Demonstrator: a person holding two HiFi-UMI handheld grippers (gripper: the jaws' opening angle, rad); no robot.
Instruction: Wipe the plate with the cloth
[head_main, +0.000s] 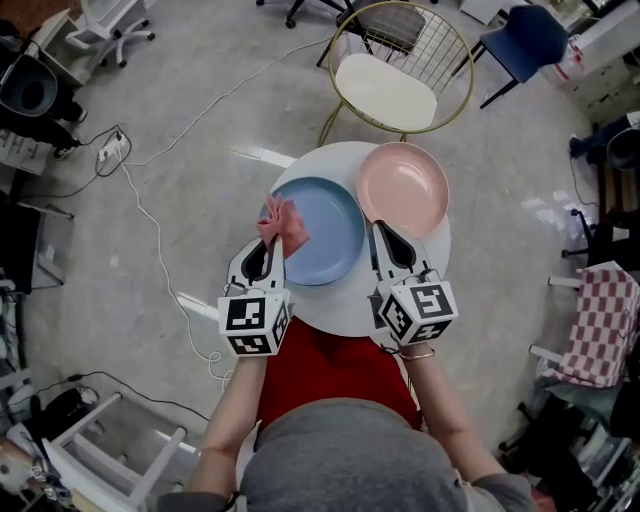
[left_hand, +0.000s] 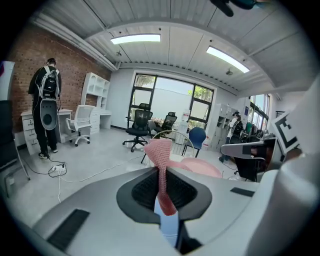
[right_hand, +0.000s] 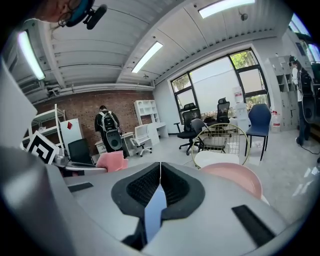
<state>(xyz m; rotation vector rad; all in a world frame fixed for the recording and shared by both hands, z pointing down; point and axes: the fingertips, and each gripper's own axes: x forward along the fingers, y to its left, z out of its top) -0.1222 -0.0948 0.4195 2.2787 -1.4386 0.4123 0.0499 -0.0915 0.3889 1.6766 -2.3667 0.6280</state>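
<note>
Here, left gripper (head_main: 270, 243): jaws clamped on the cloth (head_main: 284, 222), a pink bunch standing up past the tips, over the left rim of the blue plate (head_main: 328, 238). Right gripper (head_main: 386, 233): jaws pressed together tip to tip, at the blue plate's right edge, just beside the pink plate (head_main: 403, 188). Both plates: on the round white table (head_main: 340, 312), pink one behind and to the right; whether the rims touch cannot be told. Beyond the table: wire chair (head_main: 392, 88), white seat. Floor: grey, white cable (head_main: 150, 222) trailing left. By the brick wall, well apart: person (left_hand: 45, 107) wearing a backpack.
</note>
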